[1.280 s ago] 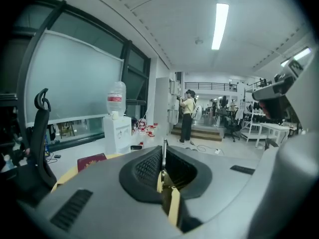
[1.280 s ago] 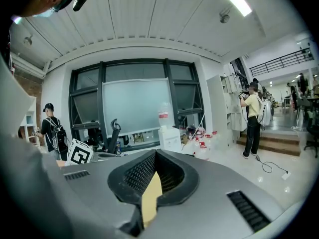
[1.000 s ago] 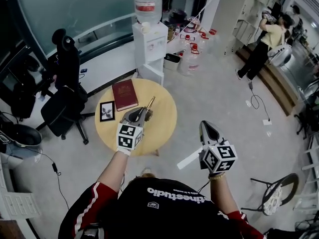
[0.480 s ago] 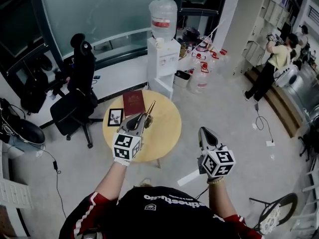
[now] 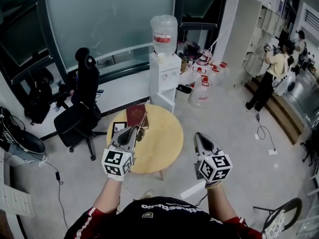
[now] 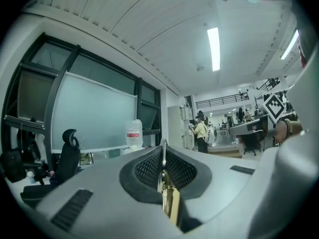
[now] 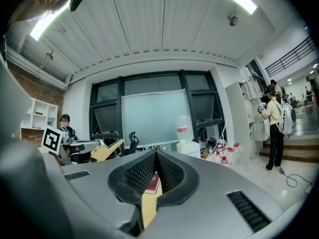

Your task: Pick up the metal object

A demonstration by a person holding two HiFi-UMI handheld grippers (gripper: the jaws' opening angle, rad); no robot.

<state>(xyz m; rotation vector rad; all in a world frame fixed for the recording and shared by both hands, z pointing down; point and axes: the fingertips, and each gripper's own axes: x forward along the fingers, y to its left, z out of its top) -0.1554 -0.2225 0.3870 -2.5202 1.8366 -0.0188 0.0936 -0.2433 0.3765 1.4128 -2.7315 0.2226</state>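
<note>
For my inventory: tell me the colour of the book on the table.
Dark red book; clearest in the head view.

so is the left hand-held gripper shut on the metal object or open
Shut on it: in its own view the jaws of the left hand-held gripper pinch a thin brass-coloured metal object.

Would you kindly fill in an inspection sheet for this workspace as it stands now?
Surface: round wooden table.
Job's things: brass-coloured metal object, held in the left jaws.
Clutter: red book and picture frame on the table's far side.
Grippers: left hand-held gripper shut on the metal object; right hand-held gripper shut, empty, beside the table.
Cables: cable on the floor.
Surroundings: water dispenser, office chair, person.
</note>
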